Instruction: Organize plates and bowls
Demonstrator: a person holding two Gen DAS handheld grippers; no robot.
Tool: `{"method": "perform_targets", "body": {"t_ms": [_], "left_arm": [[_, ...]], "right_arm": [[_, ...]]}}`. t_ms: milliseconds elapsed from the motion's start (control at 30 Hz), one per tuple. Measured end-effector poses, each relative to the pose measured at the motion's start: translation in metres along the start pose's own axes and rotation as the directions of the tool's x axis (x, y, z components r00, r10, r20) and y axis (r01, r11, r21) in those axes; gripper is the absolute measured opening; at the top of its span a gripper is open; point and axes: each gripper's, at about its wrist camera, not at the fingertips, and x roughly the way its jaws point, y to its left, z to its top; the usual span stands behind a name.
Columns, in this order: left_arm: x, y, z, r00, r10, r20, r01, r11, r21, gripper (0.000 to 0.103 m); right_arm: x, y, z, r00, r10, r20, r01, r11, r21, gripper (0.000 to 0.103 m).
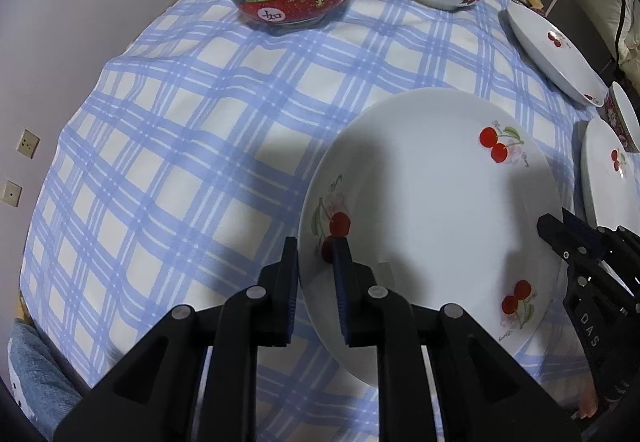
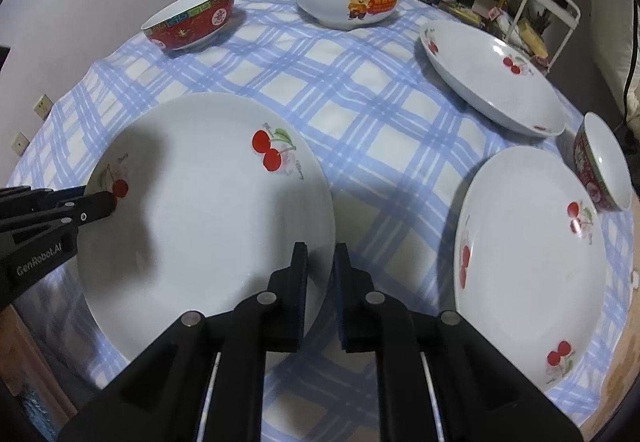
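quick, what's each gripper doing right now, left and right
Left gripper: closed on the near-left rim of the cherry plate, one finger above, one below.
Right gripper: fingers straddle the same plate's right rim with a gap showing; a firm grip cannot be told.

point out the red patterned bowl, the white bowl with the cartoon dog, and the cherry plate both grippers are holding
red patterned bowl point(image 1: 294, 3), left wrist view, outer wall
white cartoon-dog bowl point(image 2: 344, 3), right wrist view, outer wall
held cherry plate point(image 2: 208, 217), right wrist view, bare centre
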Motion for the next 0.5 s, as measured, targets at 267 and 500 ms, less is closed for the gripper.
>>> {"method": "perform_targets", "body": {"t_ms": [267,500], "left_arm": [[-0.008,-0.003,0.0,1.0,0.009,0.007,-0.009,1.0,0.009,0.017],[-0.038,-0.011,0.003,0.99,0.113,0.089,-0.117,0.993,0.034,0.017]], "right_arm": [[-0.004,-0.002,0.003,1.0,0.007,-0.003,-0.007,1.0,0.005,0.013],[-0.03,-0.023,0.017,0.998,0.032,0.062,-0.036,0.997,0.066,0.013]]}}
